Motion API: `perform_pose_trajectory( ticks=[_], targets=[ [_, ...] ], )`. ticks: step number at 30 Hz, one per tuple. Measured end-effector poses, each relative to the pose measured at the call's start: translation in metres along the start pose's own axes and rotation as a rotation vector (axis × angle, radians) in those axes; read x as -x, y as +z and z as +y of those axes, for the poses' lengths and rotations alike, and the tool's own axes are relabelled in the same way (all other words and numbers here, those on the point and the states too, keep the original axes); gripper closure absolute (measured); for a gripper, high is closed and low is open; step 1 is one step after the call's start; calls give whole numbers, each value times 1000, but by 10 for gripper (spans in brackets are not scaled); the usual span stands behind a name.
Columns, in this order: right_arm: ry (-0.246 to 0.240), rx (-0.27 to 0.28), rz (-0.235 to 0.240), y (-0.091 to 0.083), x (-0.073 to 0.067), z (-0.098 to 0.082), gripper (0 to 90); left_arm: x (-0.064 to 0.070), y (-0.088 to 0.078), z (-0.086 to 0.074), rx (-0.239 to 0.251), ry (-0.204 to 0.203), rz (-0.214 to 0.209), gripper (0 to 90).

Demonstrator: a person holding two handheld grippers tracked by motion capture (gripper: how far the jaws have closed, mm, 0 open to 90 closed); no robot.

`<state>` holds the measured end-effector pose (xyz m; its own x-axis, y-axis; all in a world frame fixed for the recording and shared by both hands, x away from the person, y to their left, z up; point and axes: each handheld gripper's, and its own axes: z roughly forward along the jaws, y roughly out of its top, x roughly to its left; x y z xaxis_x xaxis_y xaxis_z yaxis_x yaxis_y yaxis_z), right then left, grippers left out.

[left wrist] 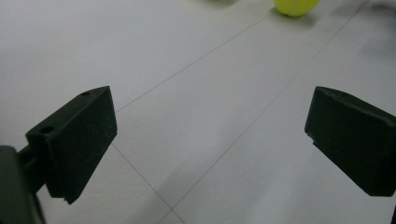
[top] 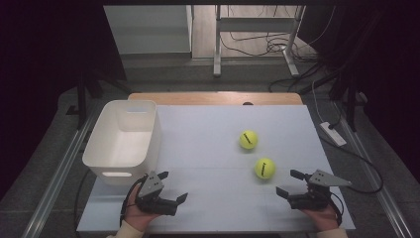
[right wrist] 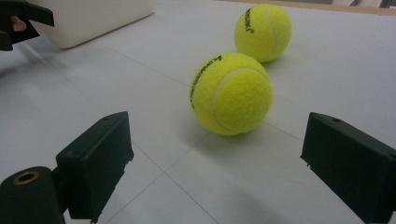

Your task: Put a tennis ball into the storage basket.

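- On the table in the high view, two balls lie right of centre: the near ball at about 4 o'clock from the table's middle, the far ball just beyond it at about 11 o'clock from the near one, close but apart.
- At 9 o'clock stands a white bin, upright on the table's left edge.
- At 7 o'clock the left gripper rests in a hand just in front of the bin, its jaws spread with nothing between them.
- At 5 o'clock the right gripper is held in the other hand, jaws spread and bare, pointing toward 10 o'clock; the near ball lies just beyond its tips, not touching.
- Along the left gripper view, the left gripper is released, its jaws wide apart over bare table; one ball is cut by the top edge at 1 o'clock, well off.
- Along the right gripper view, the right gripper is likewise released; the near ball sits ahead between the jaw lines at 12 o'clock, clear of both jaws.
- Behind it at 1 o'clock is the far ball; the bin shows at 10 o'clock, with part of the left gripper beside it at the left edge.
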<state>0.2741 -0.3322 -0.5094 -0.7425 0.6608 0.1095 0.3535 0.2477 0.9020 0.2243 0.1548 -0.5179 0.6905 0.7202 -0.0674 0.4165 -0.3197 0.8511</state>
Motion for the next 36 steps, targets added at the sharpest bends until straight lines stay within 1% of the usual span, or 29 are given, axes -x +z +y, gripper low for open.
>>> perform_pose_trajectory(
  ticks=[5, 8, 9, 11, 14, 16, 18, 24, 26, 28, 30, 36],
  targets=[
    [-1, 0, 2, 0, 0, -1, 82, 1, 0, 3, -3, 2, 1, 32],
    [1, 1, 0, 0, -1, 0, 82, 1, -2, 5, 6, -4, 11, 32],
    [3, 1, 0, 0, -1, 0, 82, 1, -2, 6, 7, -8, 10, 32],
    [3, 0, -2, 0, 0, 0, 82, 1, -3, 9, 1, -27, -7, 27],
    [6, 4, -3, 0, 0, 0, 85, 2, -4, 16, 7, -45, -21, 26],
    [1, 4, -4, -1, 0, 1, 85, 5, -3, 19, 6, -32, -14, 26],
    [1, 9, -2, -1, 0, 2, 85, 6, -2, 21, 5, -28, -11, 25],
    [1, 11, -3, -2, 0, 2, 85, 11, 3, 30, -7, -2, -9, 22],
    [1, 12, -2, -2, -1, 2, 85, 13, 5, 33, -13, 10, -1, 21],
    [0, 11, -3, -3, -1, 2, 84, 13, 6, 35, -18, 12, 1, 21],
    [0, 10, -5, -3, -2, 2, 84, 15, 10, 39, -22, 17, -7, 23],
    [1, 11, -6, -4, -1, 2, 85, 16, 14, 46, -28, 11, -20, 27]
  ],
)
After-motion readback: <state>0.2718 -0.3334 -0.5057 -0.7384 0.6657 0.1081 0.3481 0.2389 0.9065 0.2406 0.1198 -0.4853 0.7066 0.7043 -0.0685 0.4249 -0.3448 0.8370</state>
